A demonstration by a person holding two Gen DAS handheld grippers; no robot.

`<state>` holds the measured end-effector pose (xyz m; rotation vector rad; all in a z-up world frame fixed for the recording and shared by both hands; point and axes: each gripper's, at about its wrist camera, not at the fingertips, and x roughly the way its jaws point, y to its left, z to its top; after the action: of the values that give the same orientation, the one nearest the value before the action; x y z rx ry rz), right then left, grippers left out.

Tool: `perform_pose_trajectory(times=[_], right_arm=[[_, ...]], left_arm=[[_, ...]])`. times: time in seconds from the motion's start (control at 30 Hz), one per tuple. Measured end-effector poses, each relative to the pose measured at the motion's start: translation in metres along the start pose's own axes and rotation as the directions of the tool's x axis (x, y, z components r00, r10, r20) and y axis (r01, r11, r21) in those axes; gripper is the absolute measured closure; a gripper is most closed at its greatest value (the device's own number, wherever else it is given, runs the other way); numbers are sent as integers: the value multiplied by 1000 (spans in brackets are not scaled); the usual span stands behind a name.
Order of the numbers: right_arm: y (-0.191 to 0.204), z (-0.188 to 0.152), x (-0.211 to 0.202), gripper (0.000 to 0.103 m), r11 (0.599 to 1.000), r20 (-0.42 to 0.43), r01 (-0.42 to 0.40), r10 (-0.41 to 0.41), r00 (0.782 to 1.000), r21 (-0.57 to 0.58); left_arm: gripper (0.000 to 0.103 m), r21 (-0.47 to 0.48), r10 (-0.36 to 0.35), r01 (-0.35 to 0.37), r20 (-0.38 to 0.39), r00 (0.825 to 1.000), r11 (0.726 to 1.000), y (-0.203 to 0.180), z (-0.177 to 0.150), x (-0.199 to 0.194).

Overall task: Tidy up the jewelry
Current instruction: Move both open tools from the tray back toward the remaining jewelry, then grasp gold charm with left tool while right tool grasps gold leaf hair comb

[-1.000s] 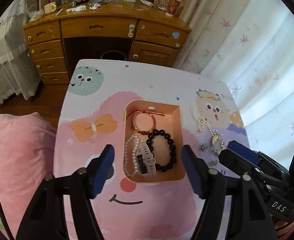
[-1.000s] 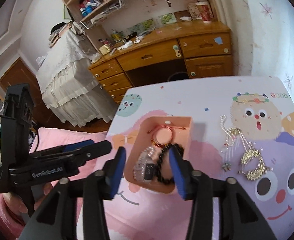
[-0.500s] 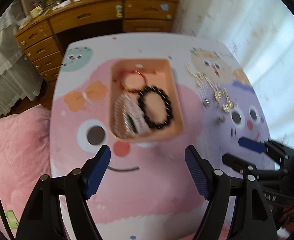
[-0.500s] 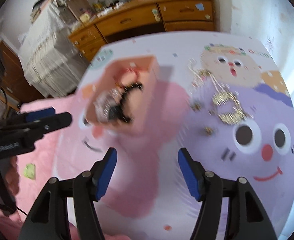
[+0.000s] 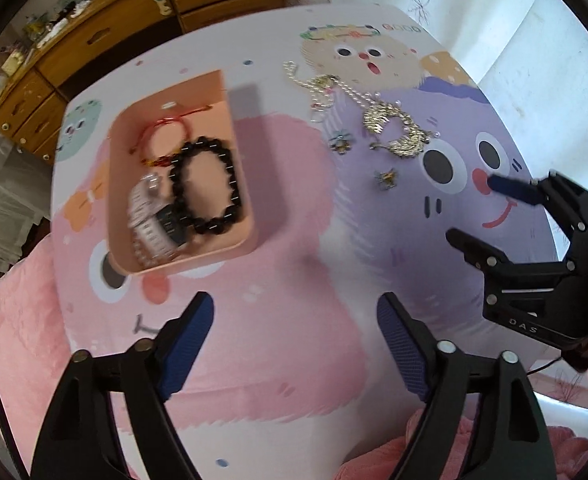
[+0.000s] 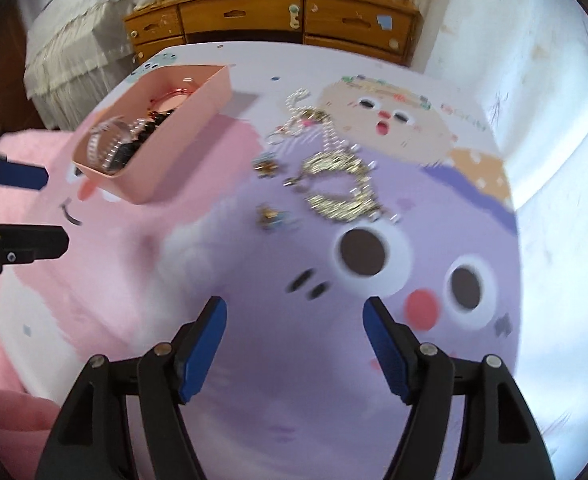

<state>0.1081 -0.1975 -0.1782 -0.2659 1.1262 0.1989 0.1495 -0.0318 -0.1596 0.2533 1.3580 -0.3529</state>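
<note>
Both grippers [image 5: 294, 340] [image 6: 296, 340] gape empty; glittery gold jewelry [image 5: 398, 130] sprawls beside the pink tray [image 5: 237, 184].

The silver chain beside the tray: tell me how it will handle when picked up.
The silver chain lies in loose curves, so it will probably hang limp. It runs into the gold piece and may drag it. The thin links look light and could slip from the tongs.
</note>
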Motion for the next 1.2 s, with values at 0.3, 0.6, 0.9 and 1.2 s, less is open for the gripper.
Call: perform_pose_trajectory(times=[0.3, 0.6, 0.9, 1.2], right_arm=[[-48, 8, 21, 32, 995, 116, -32, 44, 992, -96], [-57, 20, 50, 32, 963, 141, -146, 181, 973, -227], [-58, 30, 62, 32, 937, 119, -175, 219, 968, -303], [-54, 37, 68, 32, 915, 110, -196, 249, 962, -352]], left_arm=[[20, 50, -15, 12, 49, 999, 999, -43, 35, 38], [30, 93, -34, 25, 97, 995, 995, -62, 62, 72], [60, 112, -128, 118, 84, 988, 987, -67, 75, 91], [84, 87, -141, 131, 119, 983, 988, -61, 77, 87]])
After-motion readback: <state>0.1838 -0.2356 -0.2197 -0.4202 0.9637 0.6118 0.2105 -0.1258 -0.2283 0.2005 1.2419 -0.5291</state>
